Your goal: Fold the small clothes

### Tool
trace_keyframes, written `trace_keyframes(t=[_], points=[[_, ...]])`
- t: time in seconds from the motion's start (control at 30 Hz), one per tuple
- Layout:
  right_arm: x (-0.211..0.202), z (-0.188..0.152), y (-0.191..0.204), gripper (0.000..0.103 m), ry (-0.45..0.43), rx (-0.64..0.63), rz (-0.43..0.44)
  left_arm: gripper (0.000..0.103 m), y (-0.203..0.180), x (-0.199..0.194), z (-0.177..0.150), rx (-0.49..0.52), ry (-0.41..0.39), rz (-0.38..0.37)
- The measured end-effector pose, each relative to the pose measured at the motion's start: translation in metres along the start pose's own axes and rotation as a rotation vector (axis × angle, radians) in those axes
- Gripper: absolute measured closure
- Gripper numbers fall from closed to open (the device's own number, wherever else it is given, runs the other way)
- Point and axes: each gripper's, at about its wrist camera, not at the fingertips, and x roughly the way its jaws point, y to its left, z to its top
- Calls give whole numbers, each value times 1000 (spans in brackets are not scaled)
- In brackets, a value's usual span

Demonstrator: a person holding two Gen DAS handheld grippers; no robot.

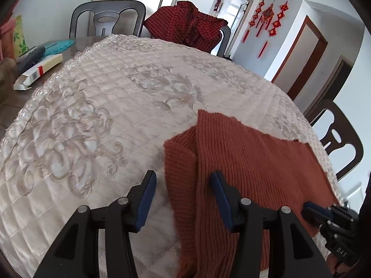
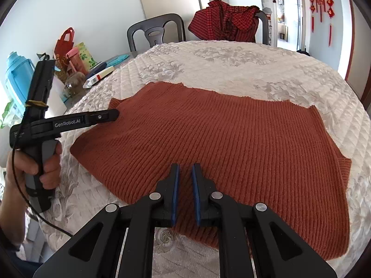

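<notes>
A rust-orange ribbed knit sweater lies spread flat on the white quilted table cover. It also shows in the left wrist view, with its left part folded over. My left gripper is open and hovers over the sweater's left edge; one finger is above the cover, the other above the knit. In the right wrist view the left gripper sits at the sweater's left corner. My right gripper is nearly closed with a narrow gap, empty, over the sweater's near edge. It shows in the left wrist view too.
A red checked garment hangs on a far chair. Dark chairs stand around the table. At the left are a white carton, a teal cloth, bags, a pink bottle and a blue jug.
</notes>
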Motion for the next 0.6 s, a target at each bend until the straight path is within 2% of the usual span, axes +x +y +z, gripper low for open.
trace_keyframes(t=[0.2, 0.43, 0.53, 0.6], points=[[-1, -1, -3, 92, -2, 15, 18, 51, 4, 11, 12, -43, 8, -102], [-1, -2, -6, 92, -1, 30, 34, 51, -5, 0, -6, -36, 28, -180], [-1, -2, -6, 92, -1, 32, 36, 57, 2, -3, -11, -71, 34, -198], [-1, -2, -6, 92, -1, 32, 35, 66, 5, -1, -10, -80, 35, -201]])
